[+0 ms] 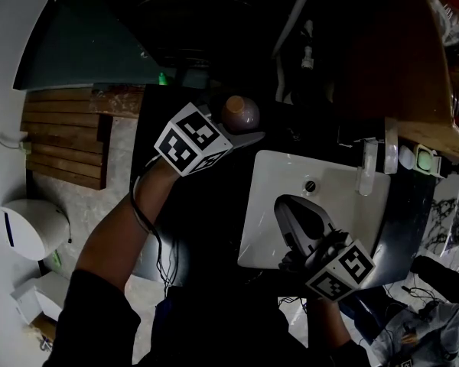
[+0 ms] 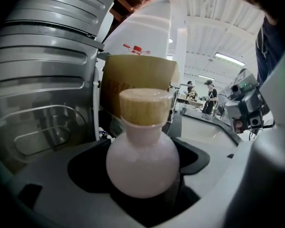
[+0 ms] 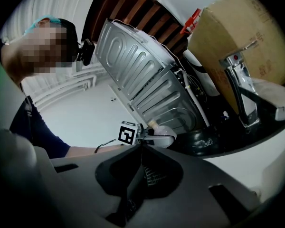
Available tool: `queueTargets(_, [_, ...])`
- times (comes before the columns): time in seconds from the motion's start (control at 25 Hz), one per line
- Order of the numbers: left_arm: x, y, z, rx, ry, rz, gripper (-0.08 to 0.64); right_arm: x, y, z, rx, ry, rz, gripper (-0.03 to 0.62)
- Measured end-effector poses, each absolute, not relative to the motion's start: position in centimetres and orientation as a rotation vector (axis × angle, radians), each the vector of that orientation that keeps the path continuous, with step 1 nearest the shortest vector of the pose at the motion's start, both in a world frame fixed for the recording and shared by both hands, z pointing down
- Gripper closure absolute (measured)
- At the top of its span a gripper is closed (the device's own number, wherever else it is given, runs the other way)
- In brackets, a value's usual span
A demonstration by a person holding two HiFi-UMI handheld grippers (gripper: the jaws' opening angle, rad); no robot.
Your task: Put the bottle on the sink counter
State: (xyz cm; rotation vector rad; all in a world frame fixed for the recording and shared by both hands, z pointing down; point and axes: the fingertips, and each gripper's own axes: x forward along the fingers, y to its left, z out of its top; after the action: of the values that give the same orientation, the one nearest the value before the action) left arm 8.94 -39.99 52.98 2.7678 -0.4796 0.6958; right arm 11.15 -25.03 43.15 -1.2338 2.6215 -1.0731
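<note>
Bottle [image 1: 240,112] clamped in left gripper [image 1: 238,125], over the dark counter [image 1: 199,205] near the sink's far-left corner.
Round pale body w/ cork-coloured cap sits upright between the left jaws, which press both sides; can't tell if its base touches the counter. An open strip of counter runs btwn the white sink [image 1: 252,205] rim and the counter's left edge, under the left forearm. Ribbed metal panel [image 2: 38,80] and cardboard box [image 2: 133,75] stand close behind the bottle. Right gripper [image 1: 294,209] hangs over the basin, jaws together w/ nothing btwn them, well apart from the bottle. Faucet [image 1: 365,170] at the far-right rim.
</note>
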Motion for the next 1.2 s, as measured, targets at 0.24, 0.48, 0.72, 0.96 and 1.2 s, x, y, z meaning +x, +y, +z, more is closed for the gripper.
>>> queueTargets(0.24, [9.5,-40.0,54.1,2.764,-0.469,0.798,0.163,11.4,-25.2,43.3,-1.240,2.616,-1.080,0.565])
queueTargets(0.48, [9.7,-40.1,54.8,2.747,-0.464,0.843,0.163,11.9,-25.2,43.5,-1.247,2.612,-1.087,0.565])
queueTargets(0.72, [9.7,-40.0,55.4,2.735,-0.475,0.911,0.163,12.1,-25.3,43.4,-1.244,2.615,-1.087,0.566])
queueTargets(0.96, [9.7,-40.0,55.8,2.730,-0.485,0.959,0.163,12.1,-25.1,43.5,-1.239,2.618,-1.091,0.565])
queueTargets(1.2, [9.7,-40.1,55.9,2.725,-0.497,0.968,0.163,12.5,-25.0,43.7,-1.238,2.619,-1.096,0.566])
